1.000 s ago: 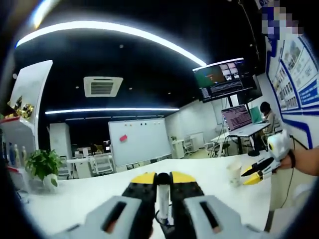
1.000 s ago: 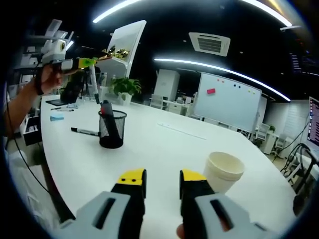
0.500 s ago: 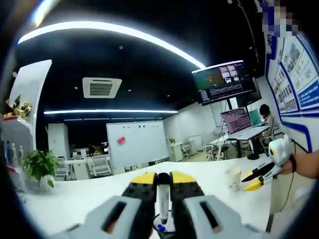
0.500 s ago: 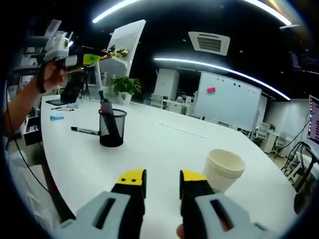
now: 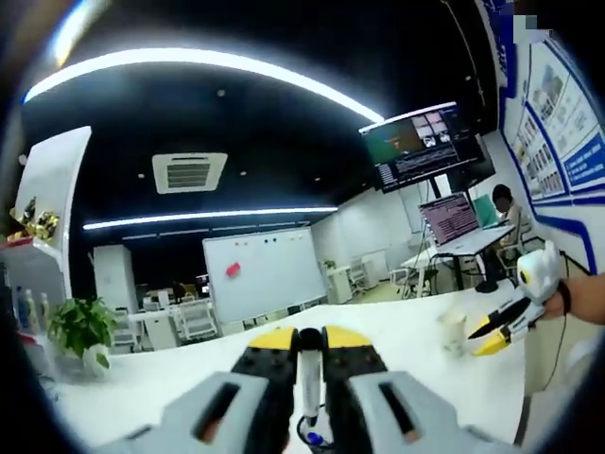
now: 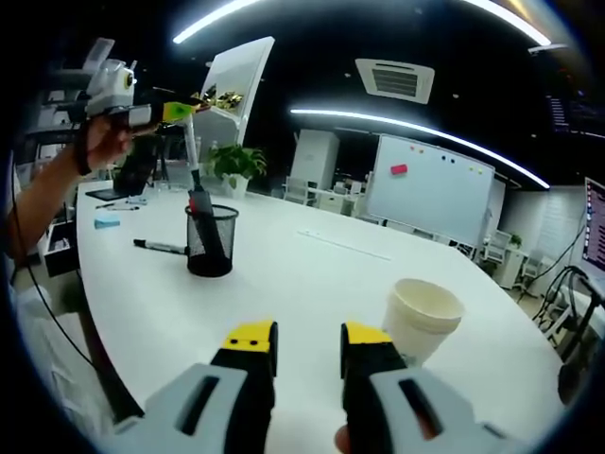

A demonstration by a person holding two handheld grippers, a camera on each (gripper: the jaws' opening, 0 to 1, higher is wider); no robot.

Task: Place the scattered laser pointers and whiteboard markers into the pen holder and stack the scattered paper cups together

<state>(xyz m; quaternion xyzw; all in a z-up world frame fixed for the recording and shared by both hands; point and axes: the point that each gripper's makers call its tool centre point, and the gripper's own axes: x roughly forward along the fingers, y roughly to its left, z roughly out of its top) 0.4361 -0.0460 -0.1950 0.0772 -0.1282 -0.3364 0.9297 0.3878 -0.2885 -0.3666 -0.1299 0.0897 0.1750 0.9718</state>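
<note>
My left gripper point(image 5: 309, 339) is shut on a white whiteboard marker point(image 5: 309, 386) with a black end, held upright between the yellow tips. In the right gripper view the left gripper point(image 6: 181, 112) holds this marker point(image 6: 192, 148) just above the black mesh pen holder point(image 6: 210, 244), where a dark marker with a red cap stands. Another marker point(image 6: 159, 248) lies on the table left of the holder. My right gripper point(image 6: 307, 339) is open just left of a white paper cup point(image 6: 422, 320), and it point(image 5: 493, 333) appears beside the cup point(image 5: 454, 331) in the left gripper view.
The long white table point(image 6: 302, 284) curves off to the back. A small blue item point(image 6: 107, 222) lies near its left edge. A potted plant point(image 6: 233, 163), a whiteboard point(image 6: 430, 199) and office chairs stand behind. A person sits at a laptop point(image 5: 452, 219) far right.
The left gripper has carried the white marker sideways until it hangs over the pen holder. The right gripper and the cup have stayed put.
</note>
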